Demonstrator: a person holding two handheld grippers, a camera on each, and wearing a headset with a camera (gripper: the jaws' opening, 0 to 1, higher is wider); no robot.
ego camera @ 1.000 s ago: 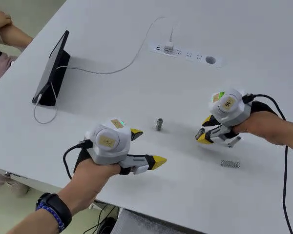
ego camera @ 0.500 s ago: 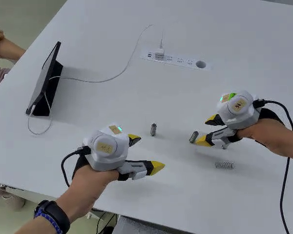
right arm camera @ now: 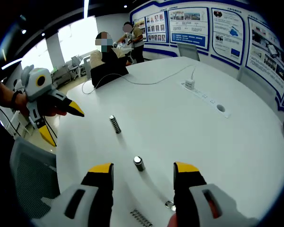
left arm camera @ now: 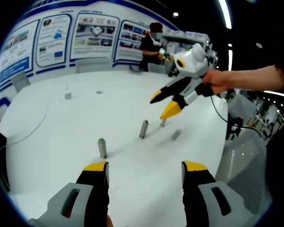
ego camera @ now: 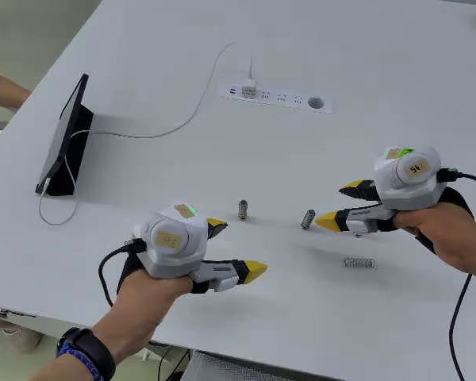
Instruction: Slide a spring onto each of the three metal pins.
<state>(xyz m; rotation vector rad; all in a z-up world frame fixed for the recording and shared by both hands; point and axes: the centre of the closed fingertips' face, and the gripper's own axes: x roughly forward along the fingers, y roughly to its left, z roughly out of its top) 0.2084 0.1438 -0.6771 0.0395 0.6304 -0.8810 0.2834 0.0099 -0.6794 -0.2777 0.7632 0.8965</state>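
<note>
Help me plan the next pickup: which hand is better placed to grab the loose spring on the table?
Right. The right tongs are open, empty and close to the loose spring. The left tongs, also open and empty, sit clearly farther from it.

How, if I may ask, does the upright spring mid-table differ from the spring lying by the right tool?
The upright spring stands on end; the lying spring rests flat on the table. The upright spring is nearer the left tool, the lying spring nearer the right tool. Both are small metal coils.
</note>
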